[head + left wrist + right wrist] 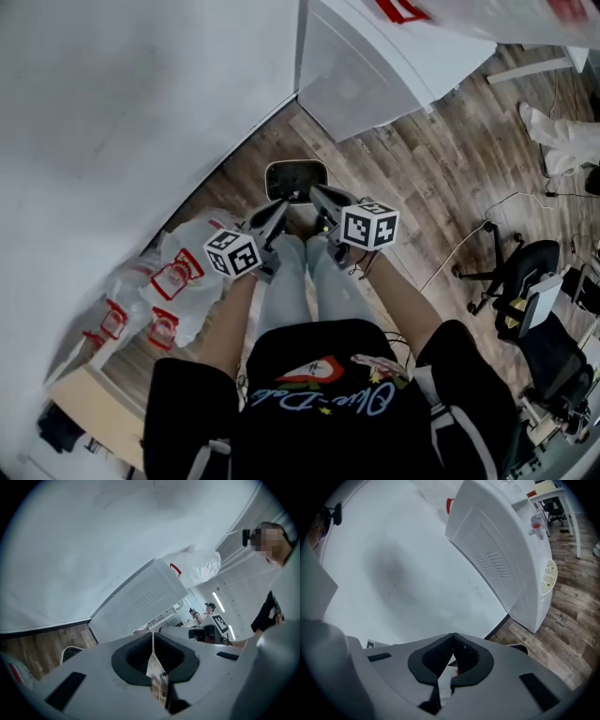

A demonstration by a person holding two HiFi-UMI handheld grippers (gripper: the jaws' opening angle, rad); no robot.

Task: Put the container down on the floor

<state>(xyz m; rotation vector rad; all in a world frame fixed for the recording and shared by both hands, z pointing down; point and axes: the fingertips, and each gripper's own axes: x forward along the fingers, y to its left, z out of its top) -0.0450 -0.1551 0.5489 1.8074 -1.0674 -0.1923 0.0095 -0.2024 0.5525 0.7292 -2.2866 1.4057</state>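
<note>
On the floor (pixel 422 169) by the wall (pixel 112 112), head view: container (pixel 295 180) lies just ahead of both claws, left gripper (pixel 280 205) and right gripper (pixel 315 191) equally near. Left gripper view: my jaws meet, empty; container (pixel 69 652) low left. Right gripper view: jaws meet, empty.

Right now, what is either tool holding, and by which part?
Nothing: left tool and right tool are shut empty; the container lies on the floor.

Dark container (pixel 295 178) (pale rim), flat on the wooden floor (pixel 422 169), beside the wall (pixel 112 112)
</note>
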